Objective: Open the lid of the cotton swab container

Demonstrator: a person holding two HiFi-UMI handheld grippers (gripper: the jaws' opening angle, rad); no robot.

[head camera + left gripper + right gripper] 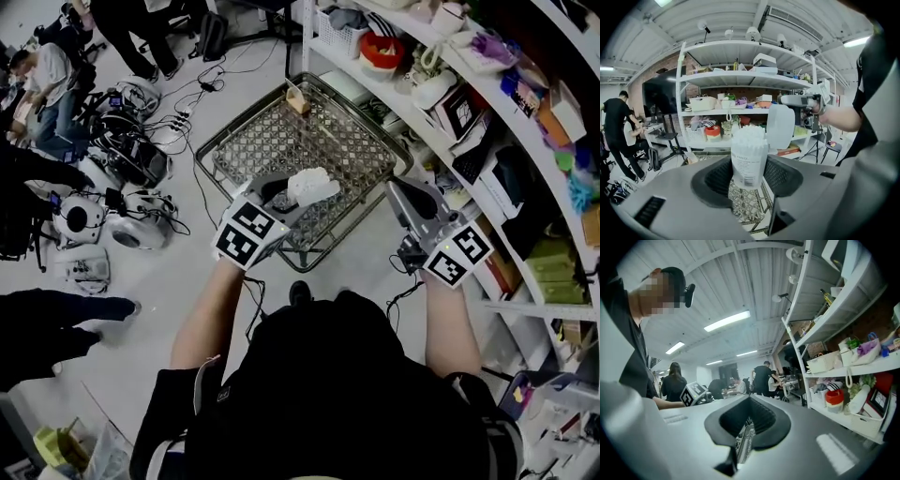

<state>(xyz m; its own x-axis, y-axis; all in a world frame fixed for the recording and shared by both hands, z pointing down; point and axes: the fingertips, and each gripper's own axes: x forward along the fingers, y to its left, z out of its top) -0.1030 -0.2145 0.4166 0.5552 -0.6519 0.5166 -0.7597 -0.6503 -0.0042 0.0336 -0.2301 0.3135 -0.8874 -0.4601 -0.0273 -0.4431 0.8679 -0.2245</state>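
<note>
Step in hand, as judged: steadying the container (pixel 749 157) now that the lid (pixel 780 126) is open. To do it well, keep the grip low on the body and clear of the hinge. Hold the container upright so no swabs (pixel 750 133) spill, and avoid knocking the lid back down.

Left gripper (pixel 750 174): jaws wide apart, pads pressed on opposite sides of the container, which stands upright between them, held in the air.

Lid: swung up and to one side of the mouth, leaving the swabs bare; the opening looks done.

Right gripper (pixel 749 430): jaws closed together on nothing, pointing about level, well apart from the container.

Below the container: a wire basket (pixel 272 141).

On the person's right: shelves (pixel 525 178) of assorted goods.
</note>
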